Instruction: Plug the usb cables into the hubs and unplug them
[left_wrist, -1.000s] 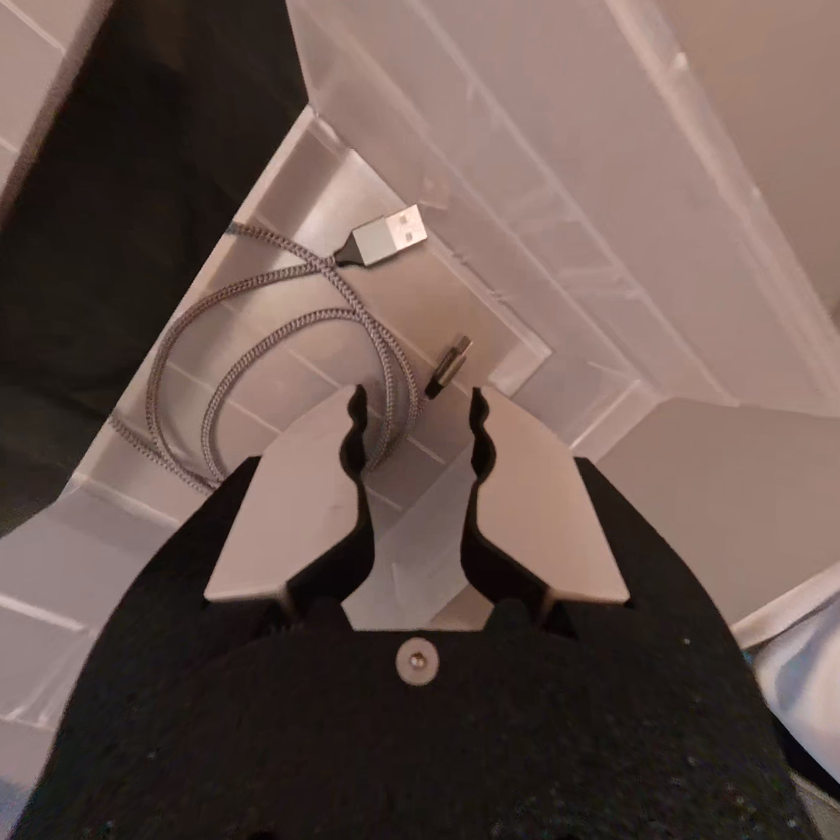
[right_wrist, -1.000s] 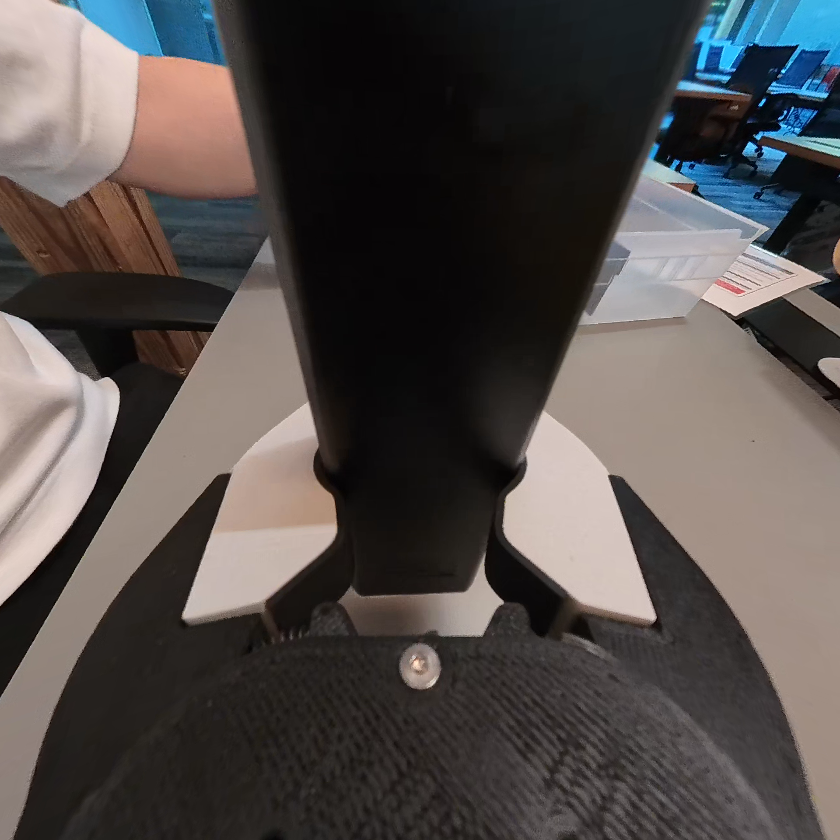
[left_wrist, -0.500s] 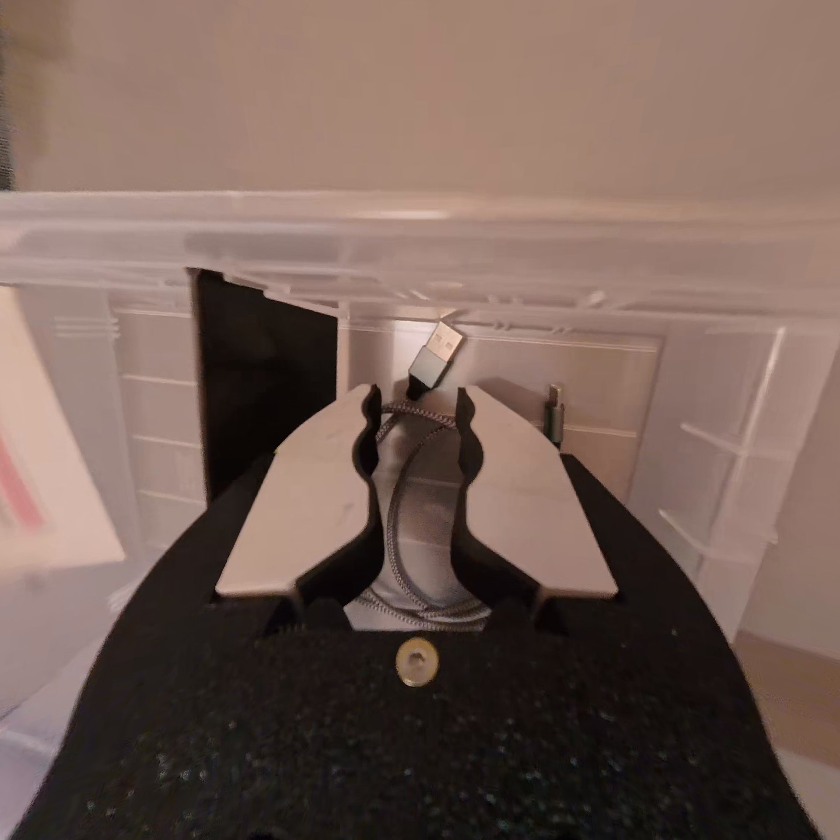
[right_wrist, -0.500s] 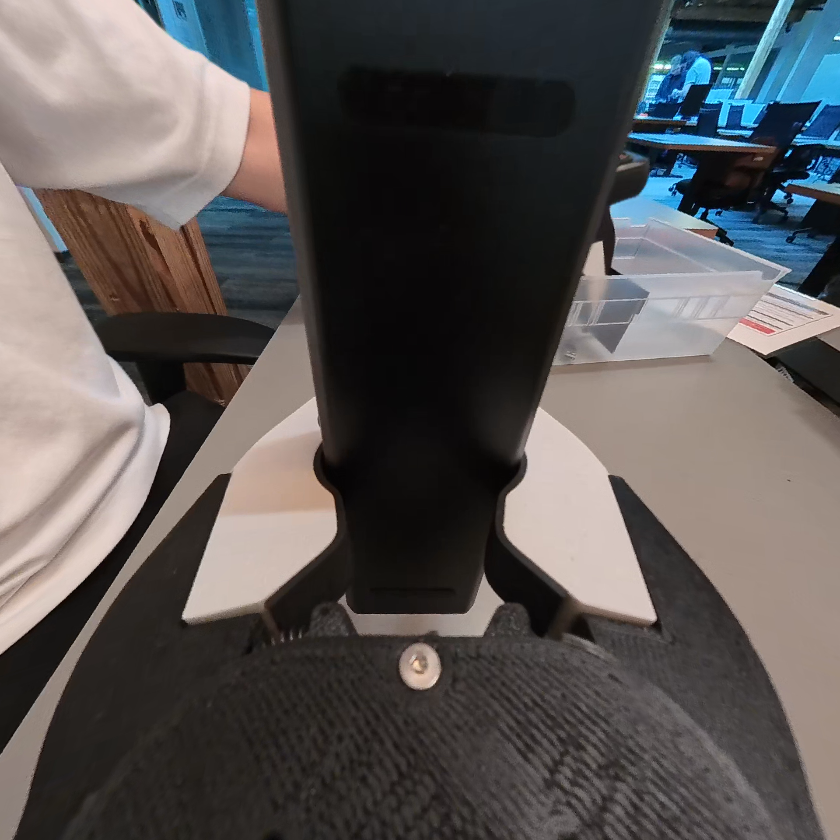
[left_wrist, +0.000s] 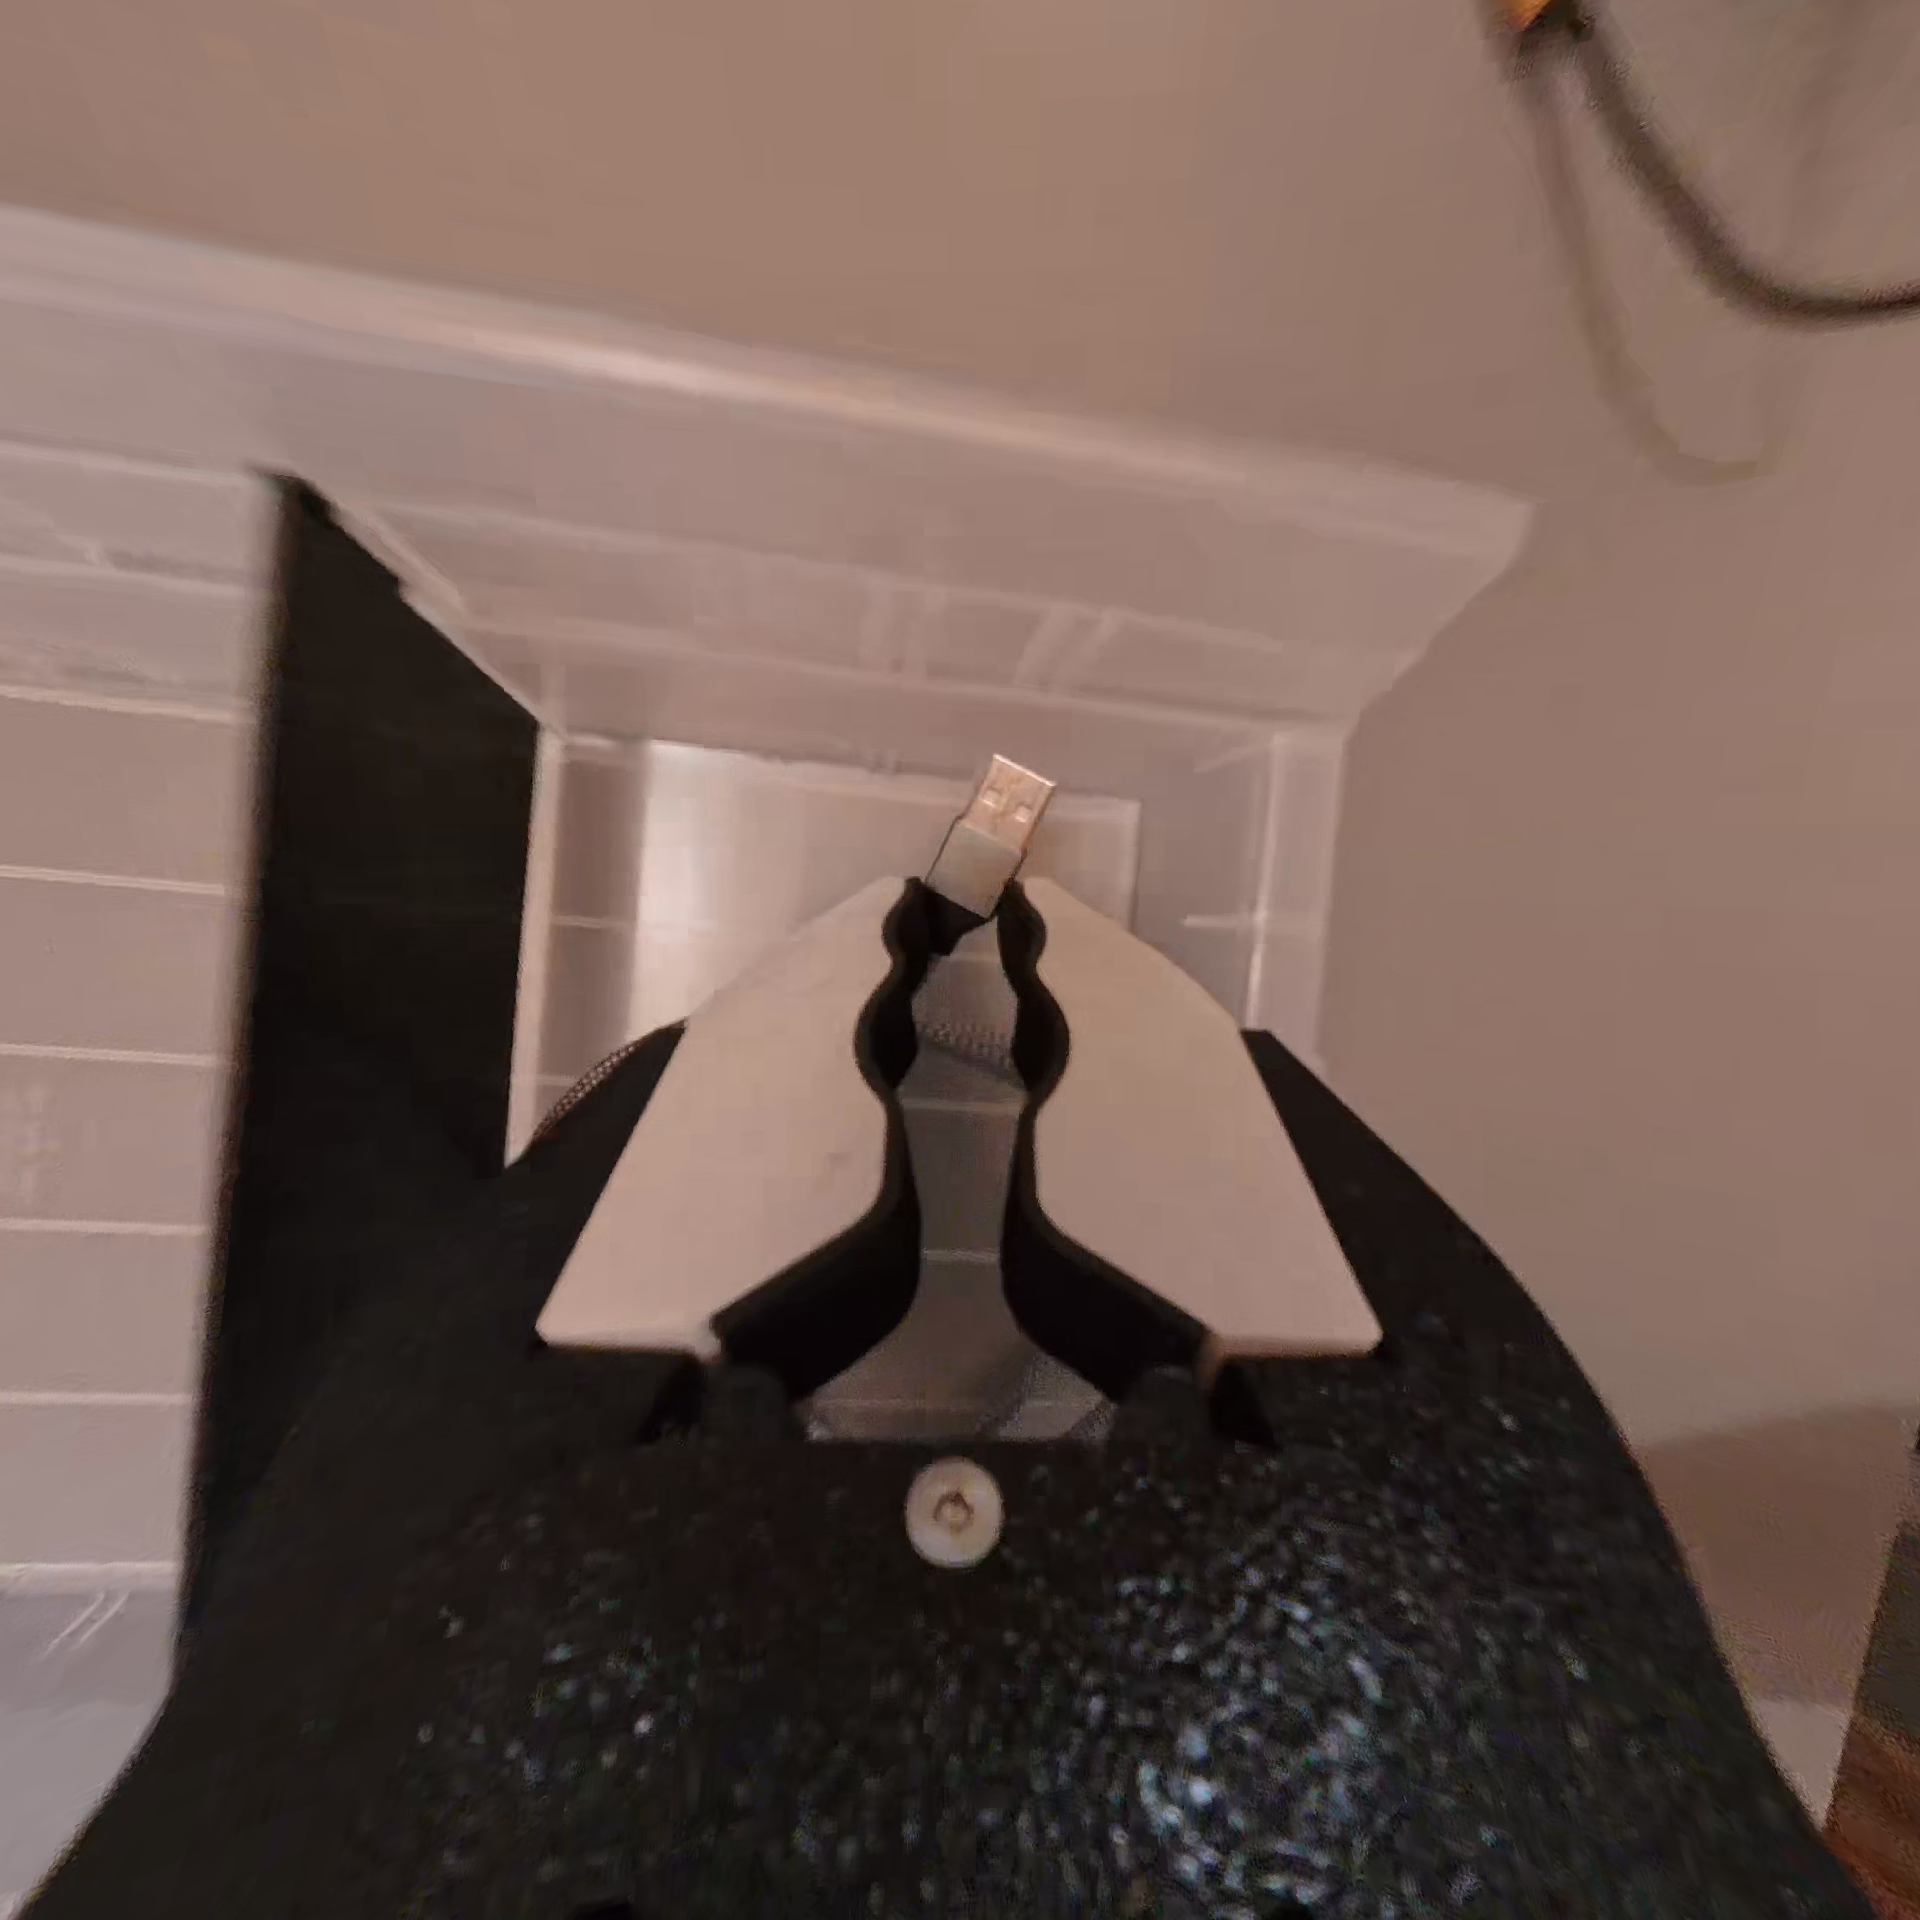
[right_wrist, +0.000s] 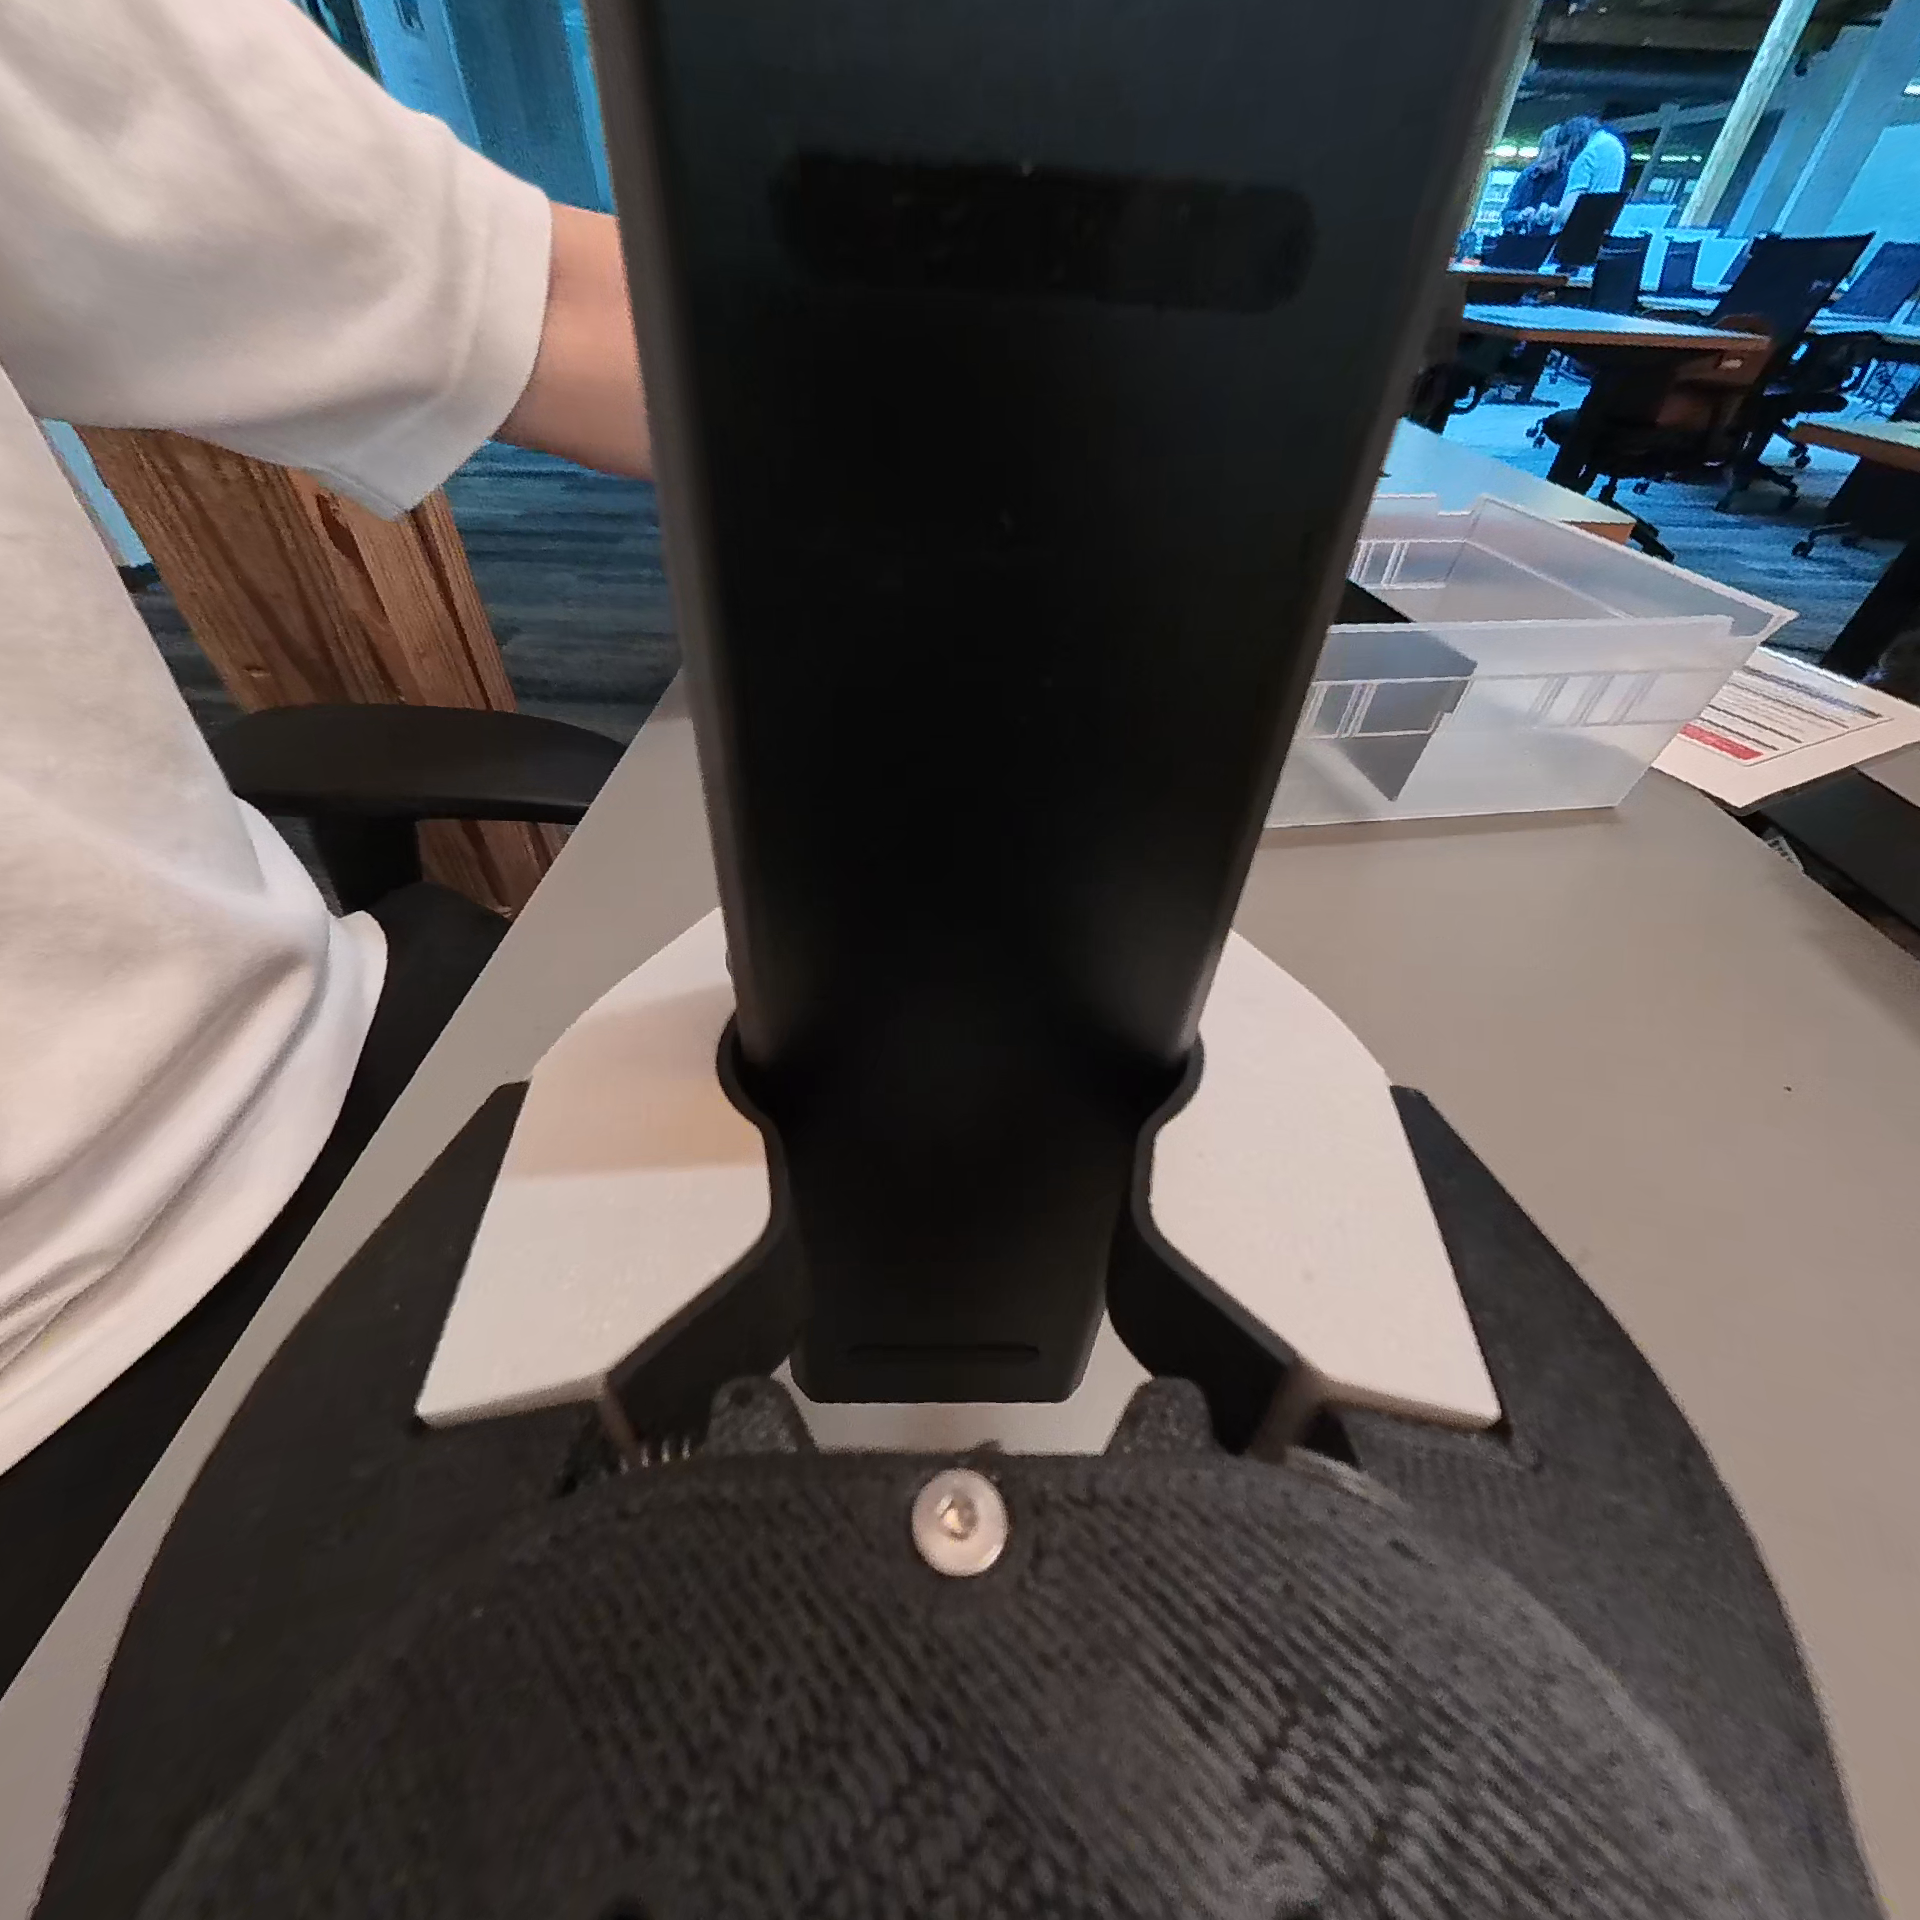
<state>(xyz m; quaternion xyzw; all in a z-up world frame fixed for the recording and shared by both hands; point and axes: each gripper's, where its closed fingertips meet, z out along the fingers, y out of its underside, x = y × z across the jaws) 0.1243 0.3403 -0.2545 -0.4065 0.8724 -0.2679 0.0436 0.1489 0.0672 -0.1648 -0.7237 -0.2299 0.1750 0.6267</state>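
Left gripper (left_wrist: 958, 914) pinches the usb cable (left_wrist: 987, 840) at its fingertips, grey plug poking out toward one o'clock, braid trailing back between the fingers. Beyond, the clear bin (left_wrist: 935, 582) with a black divider (left_wrist: 384, 831) at nine o'clock. Right gripper (right_wrist: 961, 1049) clamps the black hub (right_wrist: 997, 623), which rises to twelve o'clock.

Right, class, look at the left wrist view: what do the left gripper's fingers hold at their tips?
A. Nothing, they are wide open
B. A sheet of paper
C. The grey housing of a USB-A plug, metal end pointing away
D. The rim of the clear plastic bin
C: the left gripper pinches the USB-A plug by its grey housing, its metal end sticking out beyond the fingertips towards the clear plastic bin.
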